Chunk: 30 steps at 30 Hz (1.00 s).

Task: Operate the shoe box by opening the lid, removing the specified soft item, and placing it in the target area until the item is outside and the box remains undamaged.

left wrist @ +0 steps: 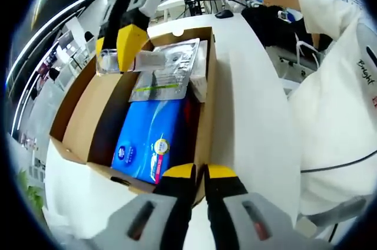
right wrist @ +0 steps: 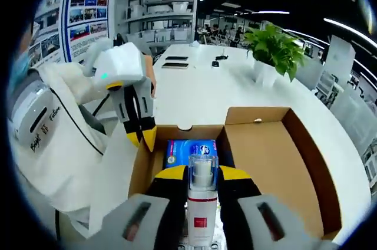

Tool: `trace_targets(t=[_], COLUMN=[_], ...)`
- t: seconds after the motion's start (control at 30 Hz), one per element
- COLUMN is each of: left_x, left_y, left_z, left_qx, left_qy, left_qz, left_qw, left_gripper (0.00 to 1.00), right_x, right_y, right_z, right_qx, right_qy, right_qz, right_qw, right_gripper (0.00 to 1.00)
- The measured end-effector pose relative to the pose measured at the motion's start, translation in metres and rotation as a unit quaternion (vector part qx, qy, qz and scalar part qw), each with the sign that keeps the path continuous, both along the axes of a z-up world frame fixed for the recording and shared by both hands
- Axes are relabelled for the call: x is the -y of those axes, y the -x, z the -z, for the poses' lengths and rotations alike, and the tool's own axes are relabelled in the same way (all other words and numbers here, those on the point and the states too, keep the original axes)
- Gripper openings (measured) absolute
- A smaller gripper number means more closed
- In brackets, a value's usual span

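My left gripper [left wrist: 199, 174] is closed on nothing and rests at the near wall of the open box [left wrist: 79, 129]. Inside lie the blue tissue pack [left wrist: 150, 138], which I judge to be the soft item, and a silver pouch [left wrist: 168, 70]. My right gripper [right wrist: 203, 176] clamps a spray bottle [right wrist: 202, 203] over the box. The smooth bottle could slip and drop back in, or my left jaws could dent the cardboard wall.

A leafy potted plant [right wrist: 272, 49] is standing on a long white table [right wrist: 200, 94], with shelving [right wrist: 159, 11] rising behind it and display posters [right wrist: 88, 17] hanging on the wall nearby.
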State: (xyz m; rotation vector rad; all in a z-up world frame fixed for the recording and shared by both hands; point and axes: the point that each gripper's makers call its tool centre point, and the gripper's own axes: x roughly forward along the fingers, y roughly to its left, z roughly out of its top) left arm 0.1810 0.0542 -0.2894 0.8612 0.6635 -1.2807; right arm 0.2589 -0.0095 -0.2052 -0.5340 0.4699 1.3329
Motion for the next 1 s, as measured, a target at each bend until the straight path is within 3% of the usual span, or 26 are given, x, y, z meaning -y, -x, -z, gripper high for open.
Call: trace_targets(t=[0.1, 0.27, 0.5, 0.63, 0.8, 1.0], left_x=[0.0, 0.0, 0.001, 0.001, 0.001, 0.001], left_y=[0.0, 0.0, -0.001, -0.001, 0.0, 0.001], left_z=[0.0, 0.0, -0.001, -0.001, -0.001, 0.0], left_qx=[0.001, 0.001, -0.001, -0.003, -0.006, -0.012], left_qy=[0.003, 0.003, 0.003, 0.004, 0.008, 0.003], left_qz=[0.0, -0.001, -0.001, -0.002, 0.006, 0.006], left_qw=[1.0, 1.0, 1.0, 1.0, 0.9999, 0.9999], left_gripper=[0.06, 0.06, 0.06, 0.06, 0.05, 0.04], right_x=[0.0, 0.01, 0.034, 0.041, 0.048, 0.059], right_y=[-0.006, -0.015, -0.033, -0.034, -0.033, -0.031], right_z=[-0.014, -0.022, -0.042, -0.047, -0.063, -0.065], right_qx=[0.01, 0.026, 0.031, 0.055, 0.073, 0.089], right_qy=[-0.057, -0.098, -0.184, -0.193, -0.237, -0.25], right_qz=[0.019, 0.048, 0.124, 0.133, 0.158, 0.183], right_qw=[0.9981, 0.9937, 0.9746, 0.9705, 0.9559, 0.9467], right_gripper=[0.19, 0.19, 0.19, 0.19, 0.19, 0.19])
